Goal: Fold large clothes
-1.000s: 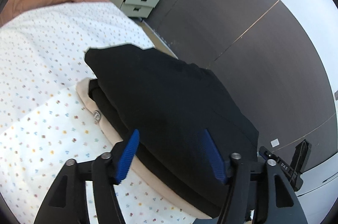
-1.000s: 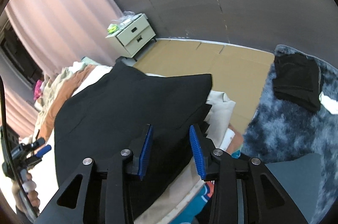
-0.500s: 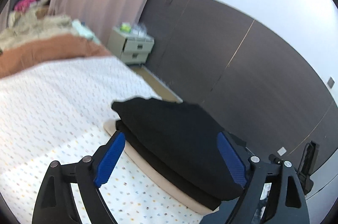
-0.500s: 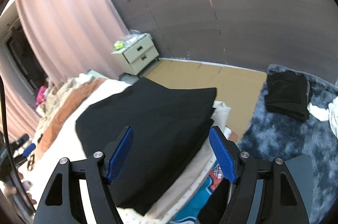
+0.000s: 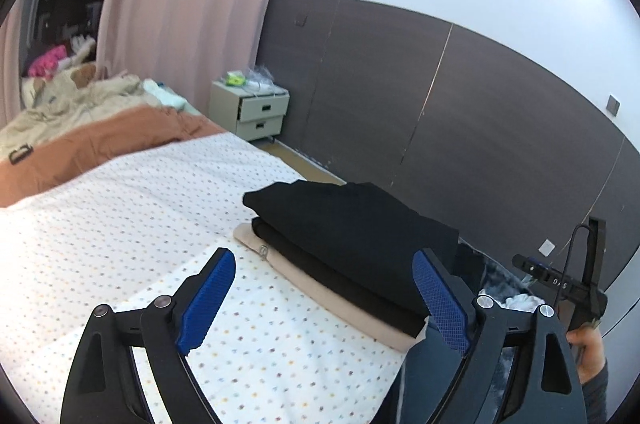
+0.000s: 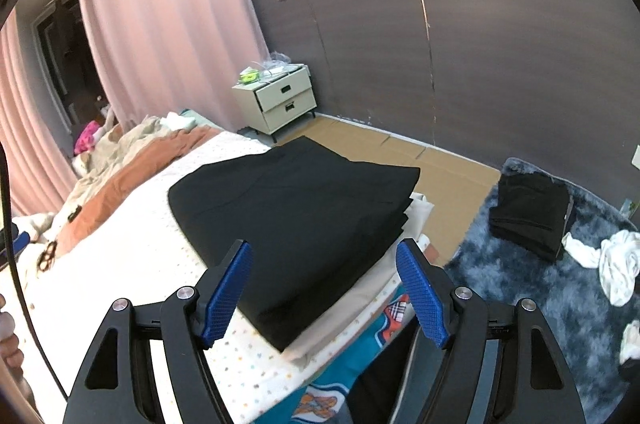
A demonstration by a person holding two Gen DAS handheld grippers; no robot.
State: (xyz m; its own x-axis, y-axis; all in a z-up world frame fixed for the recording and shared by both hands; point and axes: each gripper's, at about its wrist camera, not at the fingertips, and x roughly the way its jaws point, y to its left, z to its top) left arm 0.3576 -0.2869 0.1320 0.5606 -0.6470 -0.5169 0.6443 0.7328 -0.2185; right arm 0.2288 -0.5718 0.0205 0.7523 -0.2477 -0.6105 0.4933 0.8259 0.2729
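A folded black garment [image 5: 352, 224] [image 6: 296, 199] lies on top of a folded beige garment [image 5: 320, 288] [image 6: 360, 296] at the edge of the bed, on its dotted white sheet [image 5: 120, 216] [image 6: 132, 264]. My left gripper [image 5: 323, 256] hovers above and short of the pile. Its jaws are open and its blue pads touch nothing. In the right wrist view my right gripper [image 6: 324, 244] hangs above the pile's near corner. It is open too, with nothing between its pads.
A cream nightstand [image 5: 260, 107] [image 6: 280, 99] stands by the pink curtain [image 6: 160, 23]. A brown blanket [image 5: 100, 139] covers the bed's far end. Right of the bed are cardboard flooring [image 6: 400, 151] and a blue shaggy rug [image 6: 500, 284] with folded black clothes [image 6: 528, 212] and white cloth [image 6: 616, 260].
Both grippers have opened wide and drawn back and upward from the black garment. The garment stays folded on the pile.
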